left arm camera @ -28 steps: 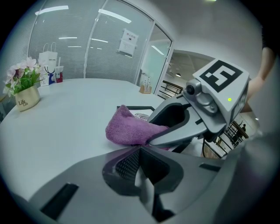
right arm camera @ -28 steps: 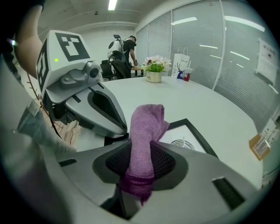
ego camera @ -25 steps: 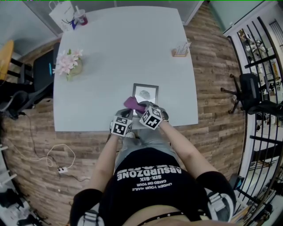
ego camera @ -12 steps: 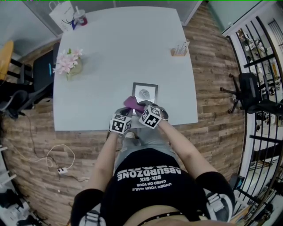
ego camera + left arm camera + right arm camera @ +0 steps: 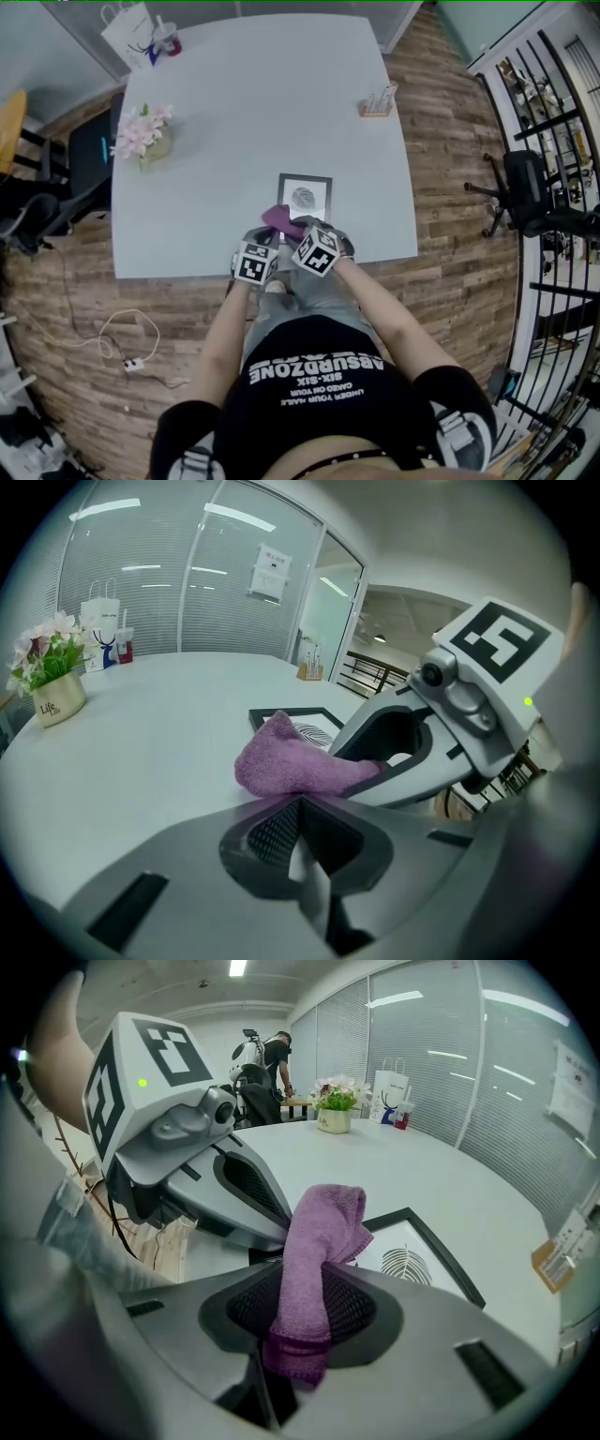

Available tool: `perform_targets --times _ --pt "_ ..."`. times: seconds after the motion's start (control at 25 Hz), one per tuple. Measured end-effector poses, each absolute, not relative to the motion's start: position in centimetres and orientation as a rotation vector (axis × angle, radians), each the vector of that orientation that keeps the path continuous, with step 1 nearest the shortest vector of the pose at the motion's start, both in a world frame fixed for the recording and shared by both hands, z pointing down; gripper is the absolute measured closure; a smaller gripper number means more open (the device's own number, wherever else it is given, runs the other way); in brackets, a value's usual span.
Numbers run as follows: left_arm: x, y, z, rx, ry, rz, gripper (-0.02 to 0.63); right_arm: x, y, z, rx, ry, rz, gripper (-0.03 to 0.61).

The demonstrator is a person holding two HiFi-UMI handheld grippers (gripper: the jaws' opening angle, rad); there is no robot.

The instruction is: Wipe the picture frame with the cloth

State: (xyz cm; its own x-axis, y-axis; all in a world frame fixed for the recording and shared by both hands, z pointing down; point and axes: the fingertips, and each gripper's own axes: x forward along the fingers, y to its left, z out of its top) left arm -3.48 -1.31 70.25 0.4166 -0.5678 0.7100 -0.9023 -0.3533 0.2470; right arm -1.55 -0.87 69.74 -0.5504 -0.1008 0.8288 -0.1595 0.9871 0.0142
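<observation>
Right gripper view showed the right gripper [image 5: 300, 1312] clamped on the purple terry cloth [image 5: 323, 1227] at the near corner of the flat black-rimmed picture frame [image 5: 412, 1265] on the pale table [image 5: 441, 1166], the left gripper [image 5: 295, 832] closed on nothing, so wiping seemed barely begun.

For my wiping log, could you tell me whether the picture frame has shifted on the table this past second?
No. The picture frame lies as near the front edge of the table as before; the whole view shifts slightly.

The cloth [image 5: 323, 1232] is fuzzy purple terry, the table [image 5: 253, 112] smooth and matt, the floor [image 5: 450, 234] rough wood planks.
</observation>
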Motion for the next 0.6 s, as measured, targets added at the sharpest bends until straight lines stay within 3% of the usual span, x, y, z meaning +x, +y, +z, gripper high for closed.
perform_targets --times 0.6 --pt "-3.6 -1.3 70.5 2.045 -1.256 0.704 0.598 1.8 -1.3 69.8 0.234 -2.165 0.077 0.443"
